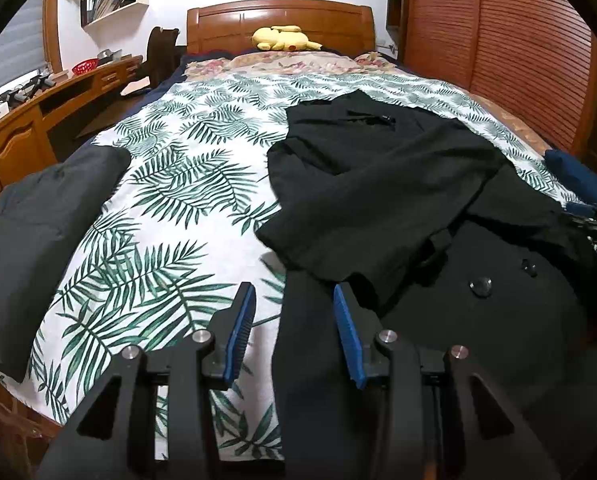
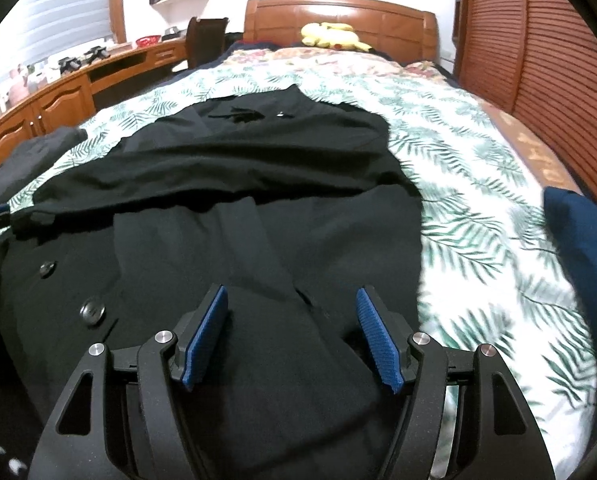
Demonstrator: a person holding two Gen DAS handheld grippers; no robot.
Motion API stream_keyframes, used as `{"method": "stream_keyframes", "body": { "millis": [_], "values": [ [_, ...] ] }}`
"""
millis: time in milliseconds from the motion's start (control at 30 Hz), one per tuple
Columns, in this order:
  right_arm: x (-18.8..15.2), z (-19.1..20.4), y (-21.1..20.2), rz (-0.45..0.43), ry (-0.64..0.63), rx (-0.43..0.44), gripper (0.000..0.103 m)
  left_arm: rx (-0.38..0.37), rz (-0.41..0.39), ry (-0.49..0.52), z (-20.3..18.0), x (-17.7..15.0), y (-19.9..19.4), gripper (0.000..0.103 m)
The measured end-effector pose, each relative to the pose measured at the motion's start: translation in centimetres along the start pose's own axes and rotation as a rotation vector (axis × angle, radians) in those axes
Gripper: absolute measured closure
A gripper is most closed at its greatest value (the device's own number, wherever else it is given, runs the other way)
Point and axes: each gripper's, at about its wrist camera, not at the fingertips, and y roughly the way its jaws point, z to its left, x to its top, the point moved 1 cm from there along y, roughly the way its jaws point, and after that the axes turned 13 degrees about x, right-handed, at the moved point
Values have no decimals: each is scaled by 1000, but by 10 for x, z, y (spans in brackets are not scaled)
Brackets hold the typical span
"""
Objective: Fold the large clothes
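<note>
A large black coat (image 1: 378,184) lies spread on the bed, its upper part folded down over the lower part, where two round buttons (image 1: 480,286) show. My left gripper (image 1: 292,288) hangs low over the coat's left edge. Its blue pads (image 1: 240,328) stand apart, and the dark cloth between them is not pinched. In the right wrist view the same coat (image 2: 258,168) fills the middle. My right gripper (image 2: 290,290) is wide open just above the coat's near part, with nothing gripped.
The bed carries a white bedspread (image 1: 178,184) with green leaves. A folded grey garment (image 1: 38,220) lies at its left edge and a folded blue one (image 2: 578,248) at its right. A yellow plush toy (image 1: 284,38) sits by the headboard. A wooden desk (image 1: 38,116) stands left, a slatted wardrobe (image 1: 518,60) right.
</note>
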Motion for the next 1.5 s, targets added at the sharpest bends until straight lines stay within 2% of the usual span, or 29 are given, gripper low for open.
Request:
{"method": "stream_keyframes", "body": {
  "millis": [233, 433, 767, 1033, 1067, 1133, 1233, 1267, 1300, 1333, 1367, 1500],
  "values": [
    [-32, -17, -28, 64, 38, -53, 35, 9, 27, 1, 5, -12, 3, 64],
    [-57, -29, -44, 104, 84, -63, 35, 2, 42, -32, 16, -25, -3, 64],
    [-70, -16, -52, 136, 75, -1, 34, -27, 52, -5, 16, -39, -15, 64],
    [-77, -12, -54, 158, 61, 8, 35, -59, 65, 31, 10, -48, -19, 64],
    [-78, -12, -54, 163, 56, 5, 35, -65, 66, 35, 8, -49, -19, 65],
    [-80, -12, -53, 167, 59, 6, 35, -90, 72, 40, 6, -50, -19, 75],
    [-80, -13, -53, 169, 66, 17, 47, -105, 77, 39, 5, -48, -21, 90],
    [-80, -12, -54, 169, 67, 30, 57, -113, 76, 36, 5, -47, -22, 95],
    [-79, -11, -55, 167, 69, 44, 78, -125, 72, 30, 6, -46, -24, 99],
    [-78, -10, -56, 169, 67, 63, 92, -131, 67, 25, 6, -44, -27, 100],
    [-77, -8, -56, 170, 52, 84, 99, -134, 59, 20, 6, -41, -30, 101],
    [-67, -4, -56, 127, 59, 136, 101, -119, -9, 31, 2, -24, -53, 102]
  ]
}}
